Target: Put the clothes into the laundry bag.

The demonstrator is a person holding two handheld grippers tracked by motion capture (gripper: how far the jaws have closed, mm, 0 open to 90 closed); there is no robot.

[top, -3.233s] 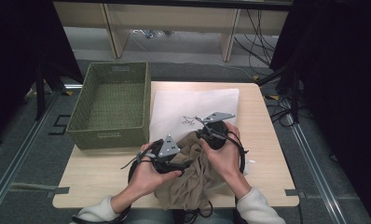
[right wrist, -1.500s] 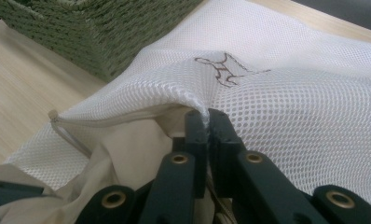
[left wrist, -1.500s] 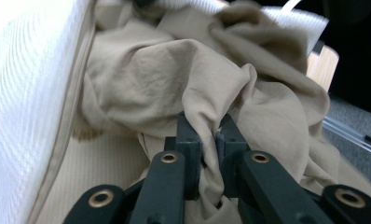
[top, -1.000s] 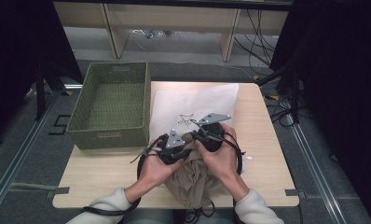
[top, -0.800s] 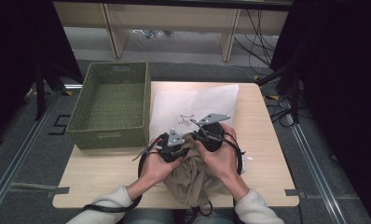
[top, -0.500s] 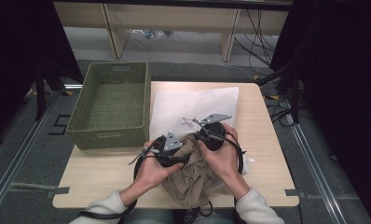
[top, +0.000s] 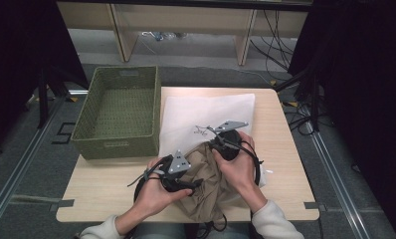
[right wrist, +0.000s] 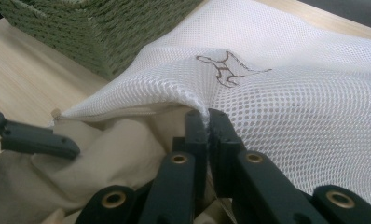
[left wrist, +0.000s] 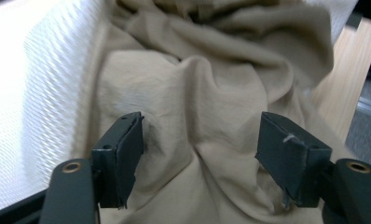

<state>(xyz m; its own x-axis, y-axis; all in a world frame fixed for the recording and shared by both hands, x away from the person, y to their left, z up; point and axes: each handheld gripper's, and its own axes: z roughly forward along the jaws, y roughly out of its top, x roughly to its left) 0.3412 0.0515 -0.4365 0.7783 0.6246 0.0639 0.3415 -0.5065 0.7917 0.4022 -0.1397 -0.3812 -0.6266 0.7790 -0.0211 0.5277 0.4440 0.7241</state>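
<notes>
A white mesh bag [top: 206, 112] with a small dark drawing lies on the table, and a crumpled beige cloth [top: 211, 184] sits partly inside its near mouth. My right gripper [right wrist: 207, 119] is shut on the mesh bag's [right wrist: 291, 93] upper edge and holds the mouth lifted over the cloth [right wrist: 123, 140]. My left gripper [left wrist: 200, 135] points at the cloth [left wrist: 197, 84]. Its jaws have just been opening and stand wide, with the cloth bulging between them but not pinched. In the high view the left gripper [top: 193, 183] is at the cloth's left side and the right gripper [top: 217, 142] is above it.
A green woven basket [top: 119, 112] stands open at the table's left back, right beside the bag. Bare wooden tabletop [top: 106, 189] shows at the near left. Cables trail from both grippers over the near edge.
My left gripper let go of the cloth, opened its jaws and drew back left and toward the near edge. The right gripper stayed put, still clamped on the bag's edge.
</notes>
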